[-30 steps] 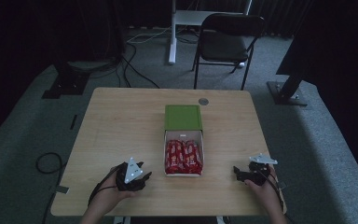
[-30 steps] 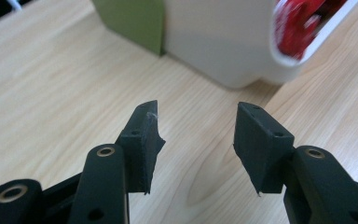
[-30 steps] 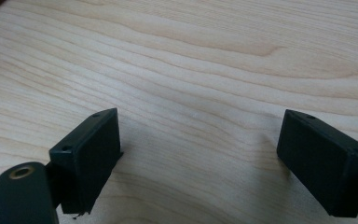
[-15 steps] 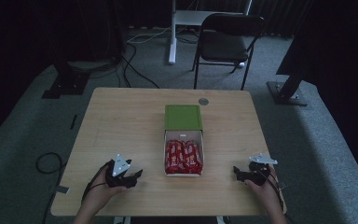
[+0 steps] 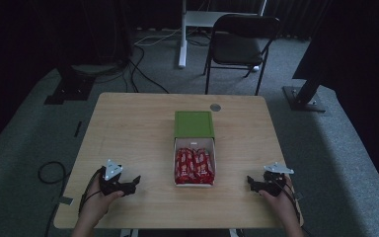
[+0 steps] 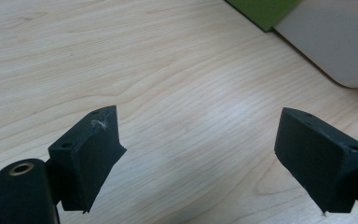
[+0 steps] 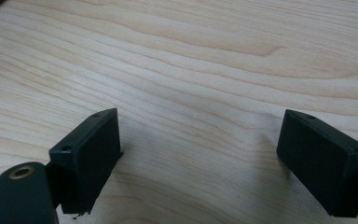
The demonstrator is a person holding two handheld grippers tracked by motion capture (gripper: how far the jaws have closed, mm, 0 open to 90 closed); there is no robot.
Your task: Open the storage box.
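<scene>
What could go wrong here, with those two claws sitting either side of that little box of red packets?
1. The red packets look tightly packed in the white tray, so a claw may struggle to get around just one.
2. The tray sits half out of its green sleeve; a push from the left claw, whose jaws have just been opening with nothing between them, might slide the whole box.
3. The right claw rests near the table edge and could slip off.

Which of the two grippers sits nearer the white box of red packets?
The left gripper: less bare wooden table separates it from the open white box of red packets than separates the right gripper from it.
</scene>
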